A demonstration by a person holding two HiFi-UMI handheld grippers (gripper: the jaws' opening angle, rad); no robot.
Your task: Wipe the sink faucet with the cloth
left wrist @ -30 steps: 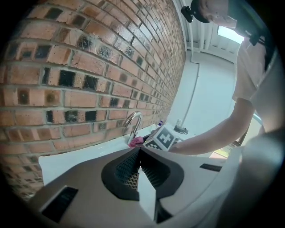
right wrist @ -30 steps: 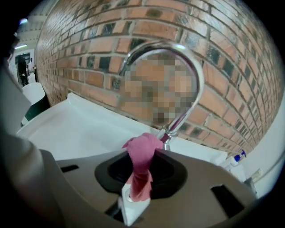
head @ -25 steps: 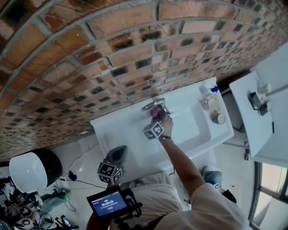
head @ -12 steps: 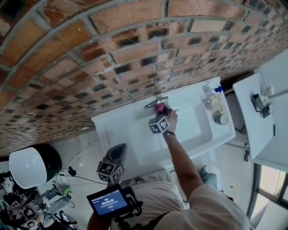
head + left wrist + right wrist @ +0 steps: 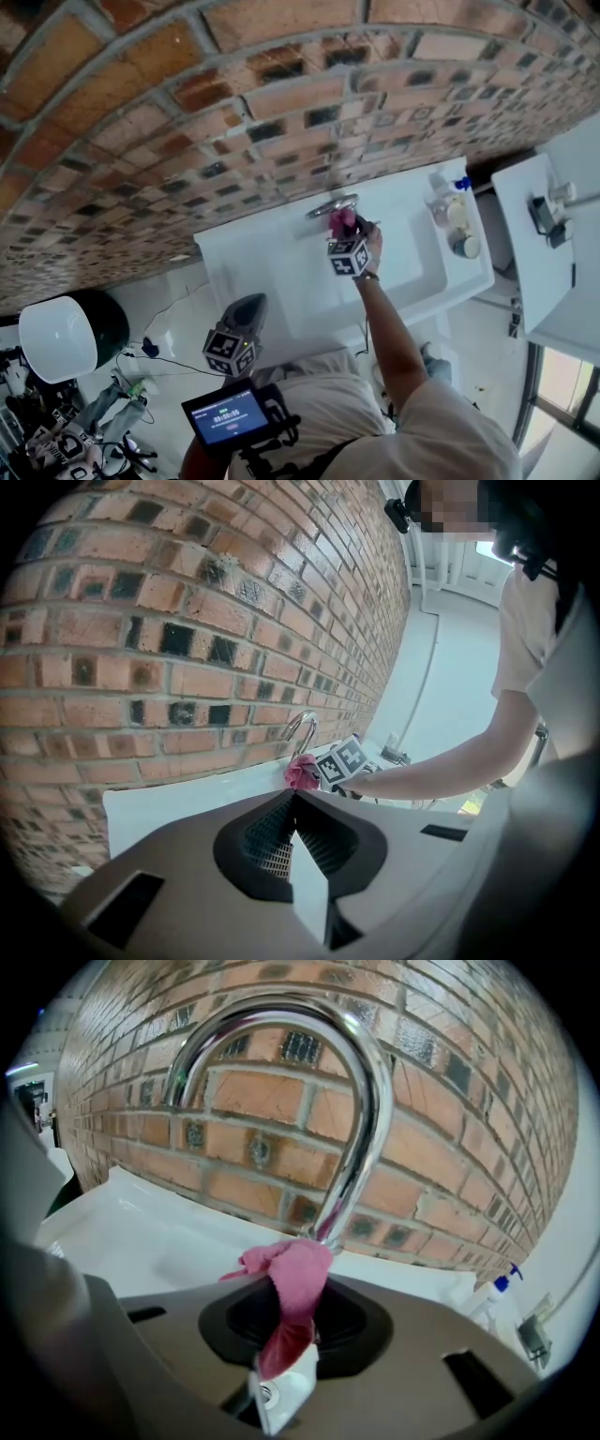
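The left gripper (image 5: 246, 319) is held low and close to the person's body, and it points at the sink (image 5: 281, 272). Its jaws are pressed together with nothing between them. Ahead of it and to its right, the person's right arm (image 5: 384, 328) reaches out almost straight over the sink. At the end of that arm is the right gripper (image 5: 281, 1382), tipped toward the wall. Its jaws pinch a pink cloth (image 5: 295, 1283). The top of the cloth sticks out past the jaw tips in a soft bunch and touches the bottom of the faucet (image 5: 361, 1129). The shiny faucet goes up just past the gripper and bends over in a big curve to the gripper's left. Behind the faucet is a brick wall (image 5: 450, 1147). Far off to the gripper's right, a bottle with a blue top (image 5: 497, 1293) stands on the edge of the sink.
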